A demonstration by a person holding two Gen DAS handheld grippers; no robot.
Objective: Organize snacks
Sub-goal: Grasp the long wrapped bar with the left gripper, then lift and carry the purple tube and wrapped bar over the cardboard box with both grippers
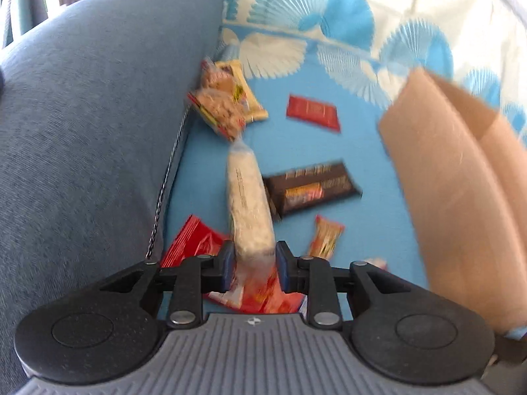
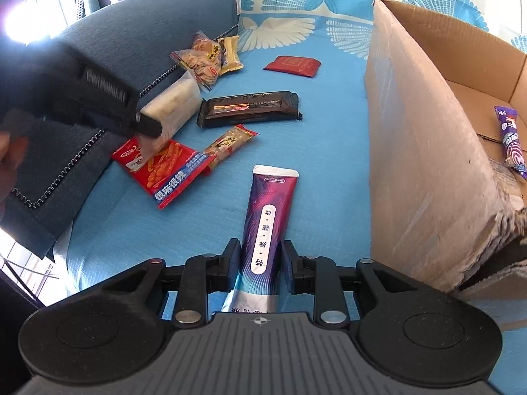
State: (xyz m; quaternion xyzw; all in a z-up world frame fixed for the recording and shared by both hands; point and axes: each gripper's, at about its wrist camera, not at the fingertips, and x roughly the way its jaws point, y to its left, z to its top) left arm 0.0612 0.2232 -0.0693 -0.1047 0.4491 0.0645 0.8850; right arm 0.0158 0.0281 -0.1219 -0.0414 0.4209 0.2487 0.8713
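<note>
My left gripper [image 1: 254, 265] is pinching a pale clear-wrapped bar [image 1: 247, 204], lifted off the blue mat [image 2: 329, 171] over the red packet [image 2: 164, 171] near the mat's left edge, by the cushion [image 2: 148, 42]. My right gripper [image 2: 260, 265] clamps a purple pouch [image 2: 268, 217] near the front edge. The box [image 2: 421, 151] sits at the right edge, a purple snack [image 2: 512, 141] inside

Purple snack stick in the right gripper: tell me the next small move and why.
Probably lift it and swing it right, over the cardboard box wall. The right gripper is closed on the purple snack stick, and a similar purple packet lies inside already.
</note>
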